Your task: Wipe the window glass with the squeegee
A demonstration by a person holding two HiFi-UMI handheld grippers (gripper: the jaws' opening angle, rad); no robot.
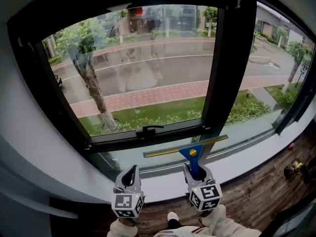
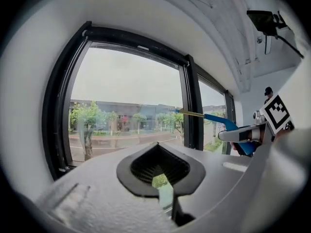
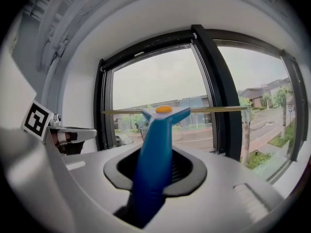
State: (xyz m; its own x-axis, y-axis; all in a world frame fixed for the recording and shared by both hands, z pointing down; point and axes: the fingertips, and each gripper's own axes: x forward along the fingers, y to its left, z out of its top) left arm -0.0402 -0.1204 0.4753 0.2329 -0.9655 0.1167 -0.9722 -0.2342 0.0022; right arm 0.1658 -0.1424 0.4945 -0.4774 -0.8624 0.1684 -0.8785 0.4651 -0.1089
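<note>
The squeegee (image 1: 186, 149) has a blue handle and a long brass-coloured blade. My right gripper (image 1: 197, 174) is shut on the handle and holds it upright, with the blade level in front of the low strip of window glass (image 1: 148, 68) beneath the black sash. In the right gripper view the blue handle (image 3: 158, 144) rises out of the jaws, and the blade spans the pane and the mullion. I cannot tell if the blade touches the glass. My left gripper (image 1: 131, 176) is shut on nothing, just left of the right one. From the left gripper view the squeegee (image 2: 218, 120) shows at the right.
A black window handle (image 1: 149, 130) sits on the sash's bottom rail. A thick black mullion (image 1: 222, 68) splits the panes. The white sill (image 1: 163, 184) runs below the grippers. Wooden floor (image 1: 256, 196) lies at the lower right, with small objects (image 1: 295, 167) on it.
</note>
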